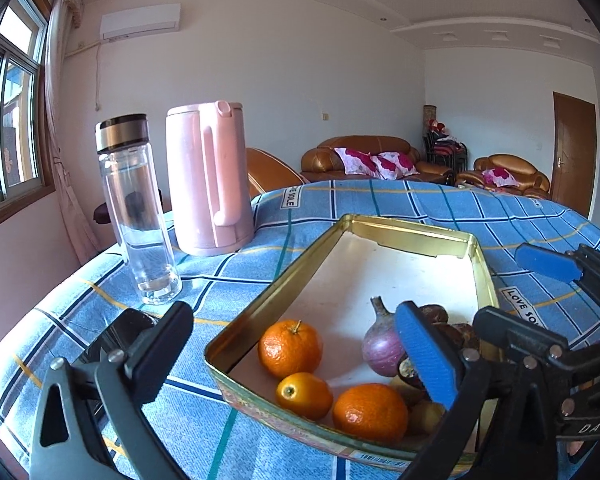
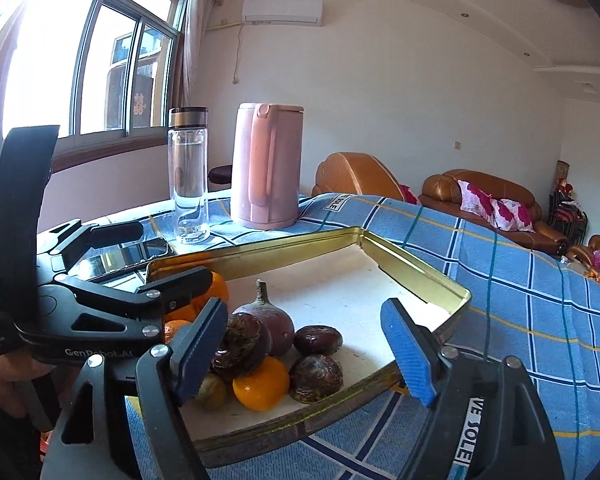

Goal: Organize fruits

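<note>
A gold tin tray (image 1: 284,276) lies on the blue checked cloth and holds the fruit at its near end. In the left wrist view I see two oranges (image 1: 290,348) (image 1: 370,412), a small orange fruit (image 1: 304,394) and a purple bulb (image 1: 382,344). My left gripper (image 1: 294,332) stands wide open over the tray's near corner, holding nothing. The right gripper (image 1: 518,292) comes in from the right. In the right wrist view my right gripper (image 2: 305,332) is open above dark wrinkled fruits (image 2: 318,340), an orange (image 2: 262,384) and the bulb (image 2: 270,320). The left gripper (image 2: 174,254) is open at the left.
A glass bottle (image 1: 140,216) and a pink kettle (image 1: 208,176) stand at the table's far left. A dark phone (image 2: 124,256) lies beside the tray. Brown sofas (image 1: 376,158) sit beyond the table. The tray's far half (image 1: 400,264) is bare.
</note>
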A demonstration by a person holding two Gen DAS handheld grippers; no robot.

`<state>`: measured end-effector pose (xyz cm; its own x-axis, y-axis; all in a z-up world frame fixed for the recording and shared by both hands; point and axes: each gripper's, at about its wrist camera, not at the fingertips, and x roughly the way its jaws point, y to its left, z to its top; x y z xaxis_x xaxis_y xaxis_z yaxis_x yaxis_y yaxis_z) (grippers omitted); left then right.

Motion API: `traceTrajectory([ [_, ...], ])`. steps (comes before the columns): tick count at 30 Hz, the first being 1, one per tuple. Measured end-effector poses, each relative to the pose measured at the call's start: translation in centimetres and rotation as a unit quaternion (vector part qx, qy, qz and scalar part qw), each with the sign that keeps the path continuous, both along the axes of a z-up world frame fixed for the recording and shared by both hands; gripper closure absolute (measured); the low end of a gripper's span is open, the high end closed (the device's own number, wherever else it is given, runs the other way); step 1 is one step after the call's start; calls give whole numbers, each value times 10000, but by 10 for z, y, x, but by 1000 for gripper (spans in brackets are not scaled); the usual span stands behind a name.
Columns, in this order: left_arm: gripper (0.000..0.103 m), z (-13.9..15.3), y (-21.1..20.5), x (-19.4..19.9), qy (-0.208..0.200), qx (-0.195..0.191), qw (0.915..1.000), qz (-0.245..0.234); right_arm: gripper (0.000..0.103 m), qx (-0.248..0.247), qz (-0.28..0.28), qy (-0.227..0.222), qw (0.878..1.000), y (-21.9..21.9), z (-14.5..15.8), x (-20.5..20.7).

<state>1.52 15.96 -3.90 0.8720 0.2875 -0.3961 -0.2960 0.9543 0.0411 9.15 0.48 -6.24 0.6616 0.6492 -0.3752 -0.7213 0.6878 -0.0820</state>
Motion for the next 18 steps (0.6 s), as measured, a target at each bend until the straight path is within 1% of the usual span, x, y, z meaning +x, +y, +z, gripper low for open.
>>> traceTrajectory([
  [7,0,13,-8,-8,-273,44,9996,25,23,146,-348,-215,9991,-25,8,-2],
  [18,0,20,-21,-12,-354,78,9993,-35,22,259,-477,-380,9978,-40,20,-9],
])
